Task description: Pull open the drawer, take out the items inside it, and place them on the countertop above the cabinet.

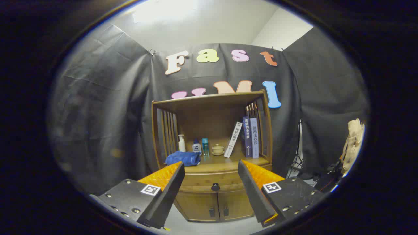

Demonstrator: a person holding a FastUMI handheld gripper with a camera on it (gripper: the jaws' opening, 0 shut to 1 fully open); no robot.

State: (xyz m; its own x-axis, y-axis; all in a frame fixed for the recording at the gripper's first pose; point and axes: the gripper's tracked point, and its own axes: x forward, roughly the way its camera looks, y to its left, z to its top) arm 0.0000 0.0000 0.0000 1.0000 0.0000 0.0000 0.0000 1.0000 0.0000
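The gripper (211,169) is held spread wide, nothing between its fingers (169,182), and is kept well back from the cabinet (212,202). The drawer (209,181) is seen shut, just under the countertop (215,164); its dark knob (215,187) is framed in the gap between the fingers, apparently so that it can be approached straight on. What lies inside the drawer is hidden. Above the drawer, on the countertop, a blue cloth (183,158) is laid at the left, with a pump bottle (181,143), two small bottles (200,147) and a lidded cup (217,149) behind it, and books (249,137) are stood at the right. A bare strip near the front edge is judged the likeliest spot for the items.
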